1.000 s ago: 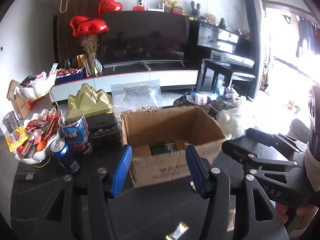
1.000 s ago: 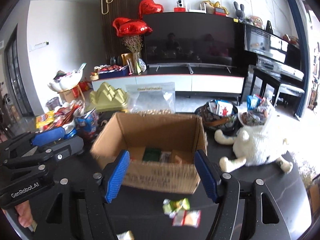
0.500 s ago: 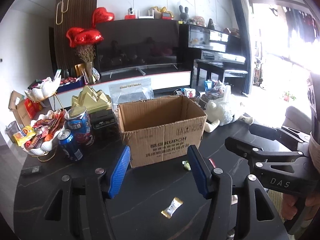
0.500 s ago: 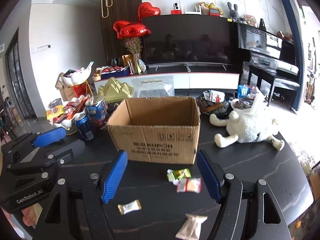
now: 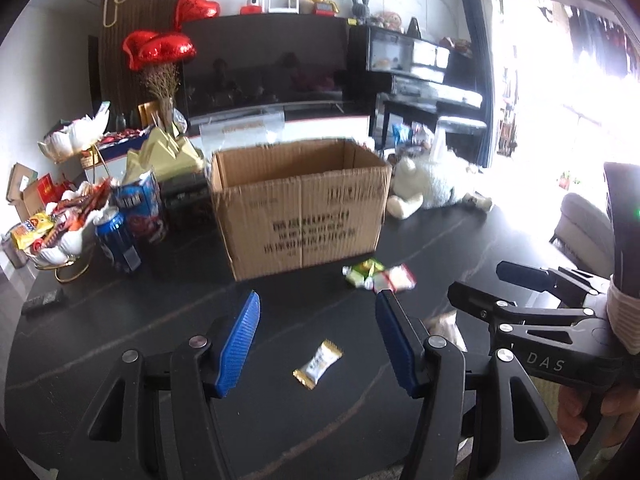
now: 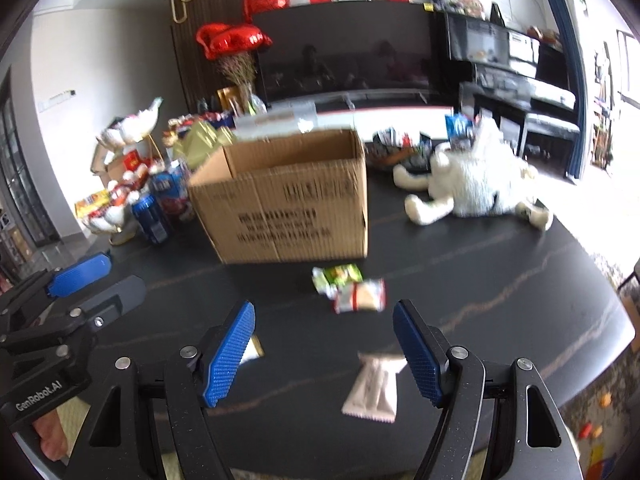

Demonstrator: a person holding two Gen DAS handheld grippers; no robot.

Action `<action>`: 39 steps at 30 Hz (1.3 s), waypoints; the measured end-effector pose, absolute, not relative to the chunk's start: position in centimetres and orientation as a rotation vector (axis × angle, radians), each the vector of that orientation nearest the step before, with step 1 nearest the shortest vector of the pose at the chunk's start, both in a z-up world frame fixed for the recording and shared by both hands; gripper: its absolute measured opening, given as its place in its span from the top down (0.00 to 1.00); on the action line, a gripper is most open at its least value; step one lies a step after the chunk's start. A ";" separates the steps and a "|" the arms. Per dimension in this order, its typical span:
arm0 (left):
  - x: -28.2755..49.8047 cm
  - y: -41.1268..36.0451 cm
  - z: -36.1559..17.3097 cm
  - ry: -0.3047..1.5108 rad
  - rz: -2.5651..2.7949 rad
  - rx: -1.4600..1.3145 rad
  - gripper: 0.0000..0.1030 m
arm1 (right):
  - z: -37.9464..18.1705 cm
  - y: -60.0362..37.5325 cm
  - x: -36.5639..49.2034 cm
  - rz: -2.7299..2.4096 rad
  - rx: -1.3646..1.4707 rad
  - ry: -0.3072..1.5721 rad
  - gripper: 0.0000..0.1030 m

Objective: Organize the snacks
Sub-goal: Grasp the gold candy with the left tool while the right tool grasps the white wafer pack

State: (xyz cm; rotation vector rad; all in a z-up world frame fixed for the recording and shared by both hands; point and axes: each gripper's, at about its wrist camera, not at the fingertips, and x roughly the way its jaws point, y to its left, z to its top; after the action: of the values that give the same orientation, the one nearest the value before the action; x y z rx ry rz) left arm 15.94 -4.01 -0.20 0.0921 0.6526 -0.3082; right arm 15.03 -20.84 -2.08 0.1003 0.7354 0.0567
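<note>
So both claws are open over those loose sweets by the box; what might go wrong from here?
The small gold-and-white wrapped candy lies flat on the glossy black table, so the open left claw may push it along rather than pinch it. The beige flat snack packet lies near the table's front edge below the right claw; a nudge might slide it off.

Dark television (image 5: 264, 68), black piano (image 5: 420, 76), bright window (image 5: 568, 80) on the right.
</note>
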 end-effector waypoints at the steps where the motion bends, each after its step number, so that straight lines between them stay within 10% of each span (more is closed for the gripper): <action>1: 16.0 -4.1 -0.7 0.664 -0.307 0.094 0.42 | -2.6 -21.0 15.0 0.055 0.105 0.748 0.30; 32: 21.3 -5.2 -12.7 0.956 -0.308 0.096 0.43 | -13.1 -23.7 18.7 -0.084 0.177 0.986 0.31; 39: 22.3 -5.3 -13.6 0.977 -0.311 0.081 0.51 | -13.4 -23.3 19.2 -0.074 0.152 0.989 0.46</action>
State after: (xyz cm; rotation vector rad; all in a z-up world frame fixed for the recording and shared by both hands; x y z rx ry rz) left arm 22.32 -5.30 -13.63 0.0806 0.9766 -0.3108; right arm 19.22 -23.32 -13.37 0.1524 0.9893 -0.0738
